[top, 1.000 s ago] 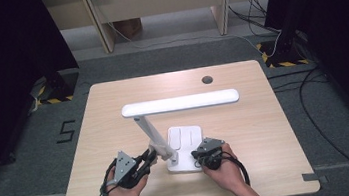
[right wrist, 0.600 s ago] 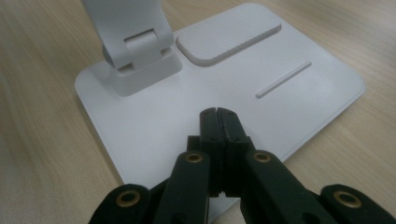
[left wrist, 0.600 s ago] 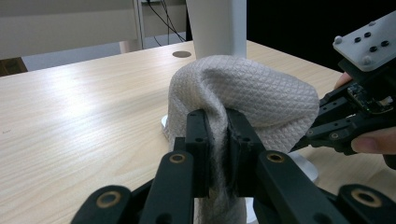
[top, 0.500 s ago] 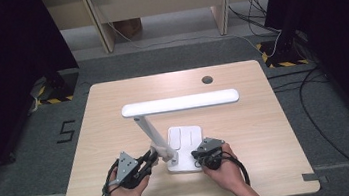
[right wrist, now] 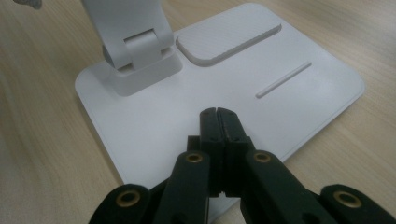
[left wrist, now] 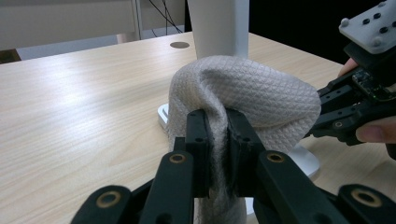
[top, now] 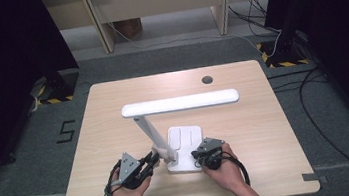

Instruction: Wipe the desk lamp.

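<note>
The left claw (left wrist: 217, 140) is clamped on a bunched grey cloth (left wrist: 247, 93), the fabric pinched between its two black jaws and bulging up in front of them. Directly beyond that bulge rises the white stem (left wrist: 219, 28) of a desk lamp (top: 179, 103), so the cloth sits pressed against or just beside the foot of the stem, with the stem's long axis leaning up and away from the claw toward the lamp's head. This looks like wiping the lamp, and the next stroke would probably run along that stem, upward from the hinge. The right claw (right wrist: 218, 122) has its jaws together with nothing between them, their tips resting on or just above the lamp's flat white base (right wrist: 299, 88), seemingly steadying it; the hinge block (right wrist: 140, 56) stands a little ahead of it. The lamp stands near the person's edge of the wooden tabletop (top: 113, 110), with the left hand (top: 128, 192) nearer the stem.
</note>
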